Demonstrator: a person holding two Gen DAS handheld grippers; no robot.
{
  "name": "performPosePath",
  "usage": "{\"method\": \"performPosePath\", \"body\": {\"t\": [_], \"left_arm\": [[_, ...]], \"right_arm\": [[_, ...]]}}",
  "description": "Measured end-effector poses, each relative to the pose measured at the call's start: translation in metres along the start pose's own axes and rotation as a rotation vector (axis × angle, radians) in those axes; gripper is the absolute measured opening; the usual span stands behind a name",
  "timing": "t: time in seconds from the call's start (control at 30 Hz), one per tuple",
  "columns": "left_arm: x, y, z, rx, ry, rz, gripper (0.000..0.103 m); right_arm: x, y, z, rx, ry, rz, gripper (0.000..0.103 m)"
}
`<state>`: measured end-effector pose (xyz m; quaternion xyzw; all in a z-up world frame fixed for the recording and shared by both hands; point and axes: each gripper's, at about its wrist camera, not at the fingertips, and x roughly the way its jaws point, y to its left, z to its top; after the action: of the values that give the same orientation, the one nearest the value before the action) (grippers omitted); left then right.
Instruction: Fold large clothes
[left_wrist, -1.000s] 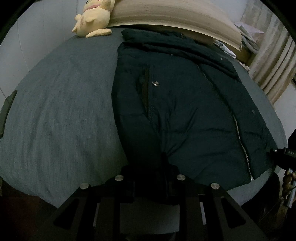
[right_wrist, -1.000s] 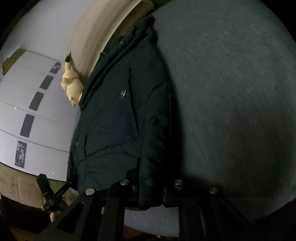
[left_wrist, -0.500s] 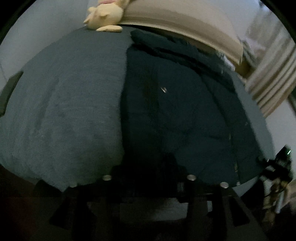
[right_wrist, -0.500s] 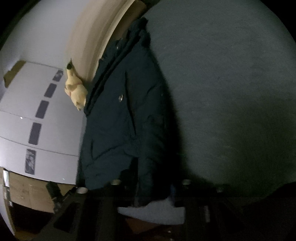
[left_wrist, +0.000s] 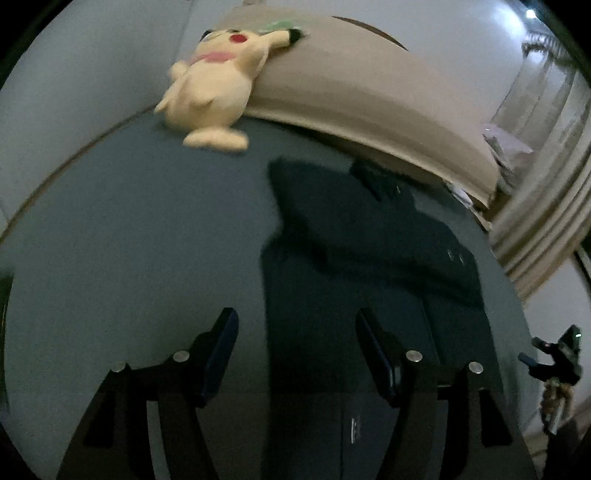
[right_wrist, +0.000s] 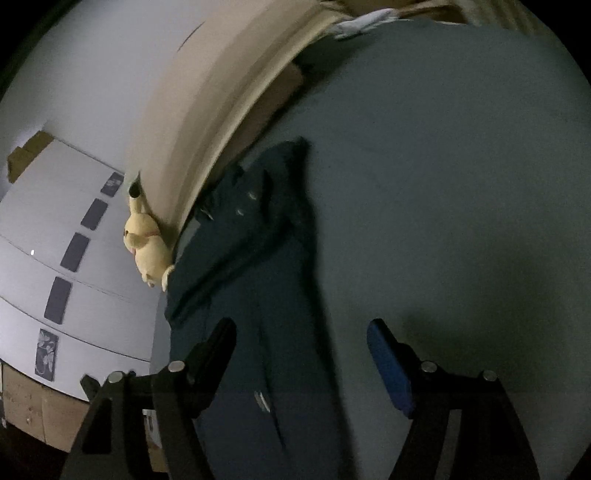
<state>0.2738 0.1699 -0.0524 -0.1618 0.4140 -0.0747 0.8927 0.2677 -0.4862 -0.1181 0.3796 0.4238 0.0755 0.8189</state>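
A bedroom — bed (left_wrist: 129, 229), headboard (left_wrist: 362, 99), plush toy (left_wrist: 214, 85), curtains (left_wrist: 535, 206).

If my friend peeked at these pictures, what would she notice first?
Probably the yellow plush toy, bright against everything dark, leaning on the beige headboard at the far end of the bed. Next, the big dark jacket folded into a long strip down the grey cover. Close up, both pairs of tongs, the left and the right, stand open over it.
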Motion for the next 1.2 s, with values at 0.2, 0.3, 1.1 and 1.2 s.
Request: {"method": "performPosePath", "body": {"t": [0.2, 0.3, 1.1, 1.2], "left_arm": [[0.103, -0.001, 0.089, -0.059, 0.060, -0.007, 0.067], [0.139, -0.005, 0.115, -0.104, 0.064, -0.004, 0.067], [0.137, -0.106, 0.079, 0.196, -0.175, 0.367, 0.061], [0.182, -0.119, 0.056, 0.265, -0.079, 0.387, 0.061]], "right_arm": [[0.113, 0.120, 0.004, -0.261, 0.049, 0.026, 0.076], [0.173, 0.164, 0.016, -0.405, 0.059, -0.053, 0.075], [0.227, 0.231, 0.060, -0.658, -0.038, -0.214, 0.076], [0.266, 0.277, 0.074, -0.768, -0.027, -0.204, 0.076]]}}
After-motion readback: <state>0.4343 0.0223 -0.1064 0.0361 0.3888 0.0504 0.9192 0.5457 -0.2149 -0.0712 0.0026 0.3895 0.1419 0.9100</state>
